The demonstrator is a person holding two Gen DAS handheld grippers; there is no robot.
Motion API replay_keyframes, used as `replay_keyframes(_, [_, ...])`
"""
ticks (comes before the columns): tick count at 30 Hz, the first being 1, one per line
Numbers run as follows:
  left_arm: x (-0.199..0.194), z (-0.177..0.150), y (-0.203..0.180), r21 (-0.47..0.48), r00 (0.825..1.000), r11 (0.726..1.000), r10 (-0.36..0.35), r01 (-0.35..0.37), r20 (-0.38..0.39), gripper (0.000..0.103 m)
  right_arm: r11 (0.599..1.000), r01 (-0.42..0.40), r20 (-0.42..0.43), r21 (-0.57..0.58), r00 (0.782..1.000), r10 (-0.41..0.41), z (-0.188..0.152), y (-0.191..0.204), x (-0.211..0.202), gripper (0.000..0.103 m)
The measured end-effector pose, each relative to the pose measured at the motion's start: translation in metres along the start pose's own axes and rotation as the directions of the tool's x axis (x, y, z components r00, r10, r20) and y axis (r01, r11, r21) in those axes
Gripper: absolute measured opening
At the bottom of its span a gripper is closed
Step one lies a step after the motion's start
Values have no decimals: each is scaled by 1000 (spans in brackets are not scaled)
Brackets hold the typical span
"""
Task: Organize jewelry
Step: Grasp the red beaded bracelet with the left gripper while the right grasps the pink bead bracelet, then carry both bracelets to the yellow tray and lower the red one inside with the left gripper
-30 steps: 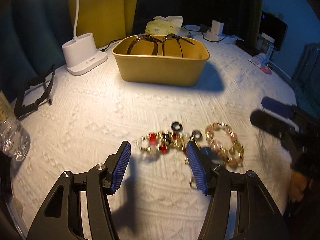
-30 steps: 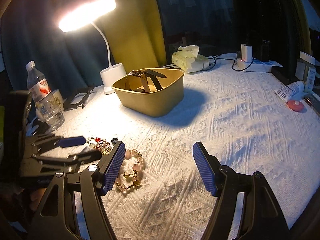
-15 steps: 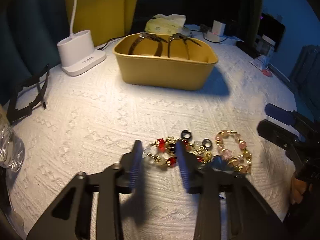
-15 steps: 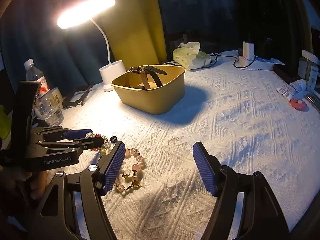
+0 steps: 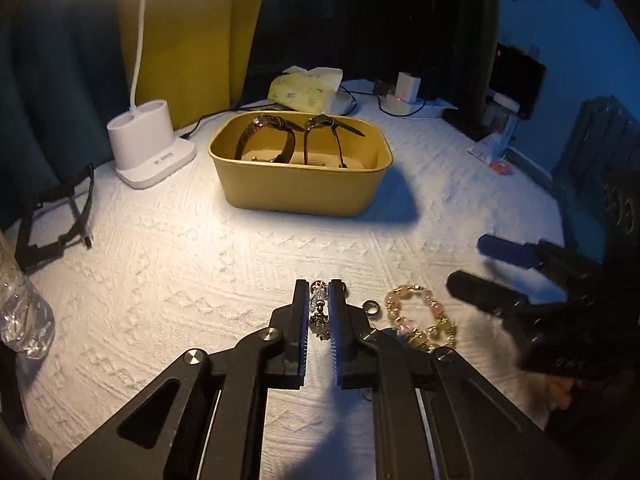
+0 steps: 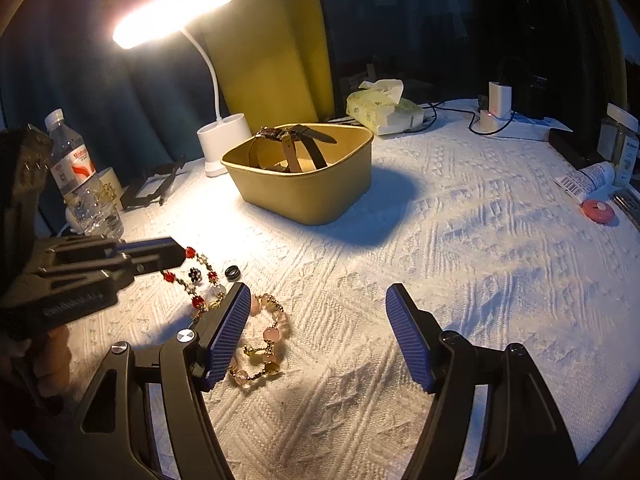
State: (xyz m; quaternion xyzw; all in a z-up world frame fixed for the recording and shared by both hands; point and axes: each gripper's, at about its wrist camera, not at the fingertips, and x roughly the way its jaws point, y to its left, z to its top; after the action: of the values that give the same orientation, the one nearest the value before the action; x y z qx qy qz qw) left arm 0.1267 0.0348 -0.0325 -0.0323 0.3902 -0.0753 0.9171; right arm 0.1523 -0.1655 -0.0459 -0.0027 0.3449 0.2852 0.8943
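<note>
My left gripper (image 5: 319,312) is shut on a red and gold beaded bracelet (image 5: 318,312) that lies on the white cloth; in the right wrist view the bracelet (image 6: 196,280) trails from the left gripper (image 6: 176,254). A pink and gold bracelet (image 5: 420,316) lies just right of it, also in the right wrist view (image 6: 260,344). A black ring (image 5: 370,307) sits between them. My right gripper (image 6: 316,336) is open and empty, its left finger above the pink bracelet. A tan box (image 5: 300,196) holding two watches (image 5: 280,136) stands further back.
A white lamp base (image 5: 148,144) stands left of the box. A black stand (image 5: 52,216) and a water bottle (image 6: 80,176) are at the left. A tissue pack (image 5: 308,90), a charger (image 5: 406,94) and a pink disc (image 6: 598,211) lie at the back and right.
My left gripper has moved forward over the red and gold bracelet and closed from wide open to shut on it. The right gripper has stayed open and hardly moved.
</note>
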Motion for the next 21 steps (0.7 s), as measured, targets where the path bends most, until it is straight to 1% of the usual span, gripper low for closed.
replay_keyframes(2, [3, -2, 4, -9, 1000, 1000, 15, -15, -5, 11, 1000, 1, -12, -12, 1000, -1, -1, 3, 2, 70])
replay_keyframes(4, [1, -4, 6, -5, 999, 999, 34, -34, 9, 11, 1000, 1, -18, -23, 1000, -2, -2, 5, 3, 70])
replay_keyframes(8, [-16, -3, 6, 4, 997, 1000, 27, -28, 71, 10, 998, -14, -52, -69, 999, 11, -3, 12, 8, 70])
replay_keyframes(10, [-22, 0, 4, 11, 996, 1000, 20, -21, 91, 10, 993, -3, -77, -117, 997, -6, -4, 21, 13, 70])
replay_keyframes(12, [-29, 2, 2, 16, 994, 1000, 10, -11, 108, 10, 989, 7, -97, -150, 995, -22, -4, 26, 17, 60])
replay_keyframes(14, [-35, 3, 1, 18, 992, 1000, 0, -2, 124, 10, 985, 33, -127, -171, 990, -56, -6, 29, 24, 40])
replay_keyframes(18, [-47, 5, 3, 22, 988, 1000, 0, -4, 155, 10, 975, 55, -133, -216, 987, -85, -7, 35, 26, 22])
replay_keyframes(19, [-50, 6, 4, 23, 987, 1000, 3, -6, 161, 10, 972, 54, -132, -229, 988, -86, -7, 37, 26, 13])
replay_keyframes(20, [-52, 6, 6, 23, 986, 1000, 3, -7, 164, 10, 969, 60, -129, -239, 987, -93, -7, 39, 26, 9])
replay_keyframes(21, [-54, 6, 7, 24, 985, 1000, 6, -10, 170, 10, 968, 62, -127, -242, 987, -95, -7, 39, 25, 9])
